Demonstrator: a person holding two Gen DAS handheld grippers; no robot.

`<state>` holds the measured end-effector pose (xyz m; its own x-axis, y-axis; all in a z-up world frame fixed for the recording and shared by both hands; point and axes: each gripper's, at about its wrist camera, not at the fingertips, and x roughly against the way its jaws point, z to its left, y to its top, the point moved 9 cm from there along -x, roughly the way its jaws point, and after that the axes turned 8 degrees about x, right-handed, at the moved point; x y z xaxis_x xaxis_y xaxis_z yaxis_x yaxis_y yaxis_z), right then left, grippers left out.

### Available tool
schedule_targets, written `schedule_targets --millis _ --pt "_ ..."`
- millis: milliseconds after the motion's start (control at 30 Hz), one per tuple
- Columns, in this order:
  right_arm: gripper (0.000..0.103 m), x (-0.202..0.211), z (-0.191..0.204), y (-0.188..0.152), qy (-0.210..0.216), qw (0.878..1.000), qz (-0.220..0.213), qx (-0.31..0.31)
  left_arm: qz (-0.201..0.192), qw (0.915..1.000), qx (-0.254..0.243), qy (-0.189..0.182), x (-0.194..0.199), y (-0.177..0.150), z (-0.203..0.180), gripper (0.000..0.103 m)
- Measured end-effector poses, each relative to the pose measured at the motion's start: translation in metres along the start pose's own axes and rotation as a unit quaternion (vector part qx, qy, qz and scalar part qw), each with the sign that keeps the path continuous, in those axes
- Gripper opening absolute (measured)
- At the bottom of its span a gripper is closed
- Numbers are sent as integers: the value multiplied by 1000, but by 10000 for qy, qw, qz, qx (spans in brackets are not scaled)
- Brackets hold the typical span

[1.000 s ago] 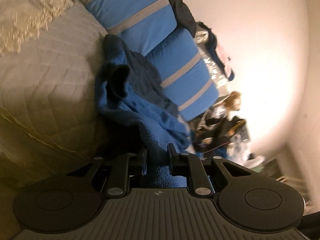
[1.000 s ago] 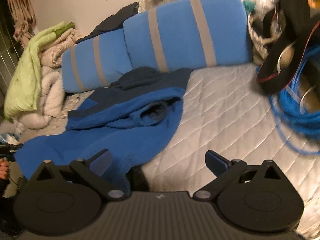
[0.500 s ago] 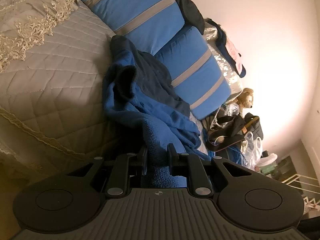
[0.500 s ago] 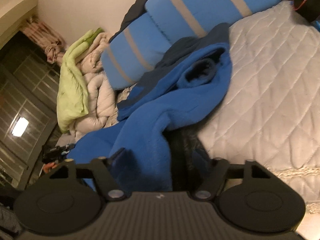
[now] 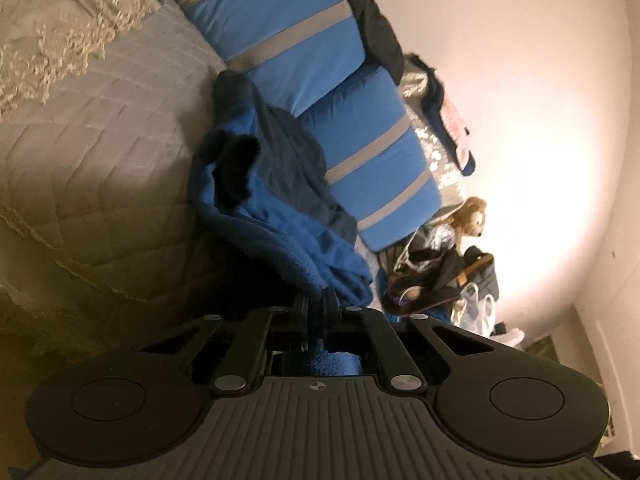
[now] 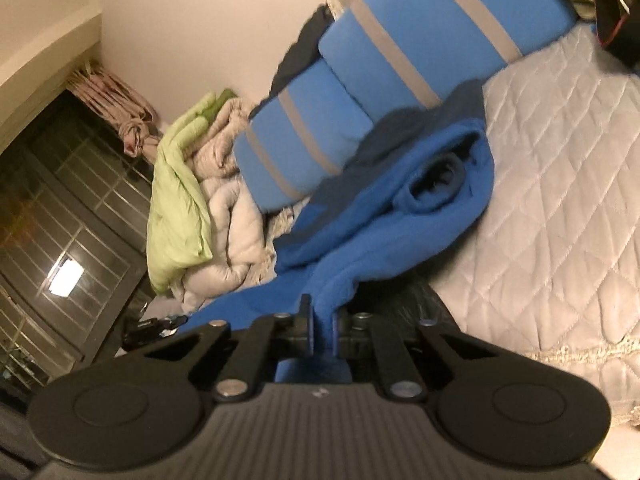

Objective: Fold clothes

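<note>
Both your grippers, left [image 5: 319,300] and right [image 6: 321,320], pinch the blue fleece [image 6: 384,220]. It trails forward from the jaws onto the bed [image 6: 560,184], probably bunched.

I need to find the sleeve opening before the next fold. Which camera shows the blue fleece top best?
The right wrist view: the blue fleece top lies spread across the bed, sleeve opening facing the camera. The left wrist view shows it bunched and foreshortened against the striped pillows.

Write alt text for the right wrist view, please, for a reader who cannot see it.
The right gripper is shut on an edge of a blue fleece garment, which lies crumpled on a quilted bedspread. Behind it lie blue pillows with grey stripes, and a heap of pale and green bedding.
</note>
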<state>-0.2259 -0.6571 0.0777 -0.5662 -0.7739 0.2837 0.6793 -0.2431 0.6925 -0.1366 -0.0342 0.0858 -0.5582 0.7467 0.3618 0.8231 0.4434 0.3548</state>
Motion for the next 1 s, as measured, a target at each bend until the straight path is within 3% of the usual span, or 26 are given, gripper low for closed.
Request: schedule_targets --millis 500,767,1000 --pt "8 21 36 61 -367 9942 -991 -192 -527 9981 -112 -298 28 8 -38 6" --pt "8 41 59 63 -238 9933 -1117 -170 -718 9964 27 -453 59 -1 -52 5" --pt "8 55 56 57 -502 9898 -1199 -581 -773 9963 313 -193 52 7 -39 6"
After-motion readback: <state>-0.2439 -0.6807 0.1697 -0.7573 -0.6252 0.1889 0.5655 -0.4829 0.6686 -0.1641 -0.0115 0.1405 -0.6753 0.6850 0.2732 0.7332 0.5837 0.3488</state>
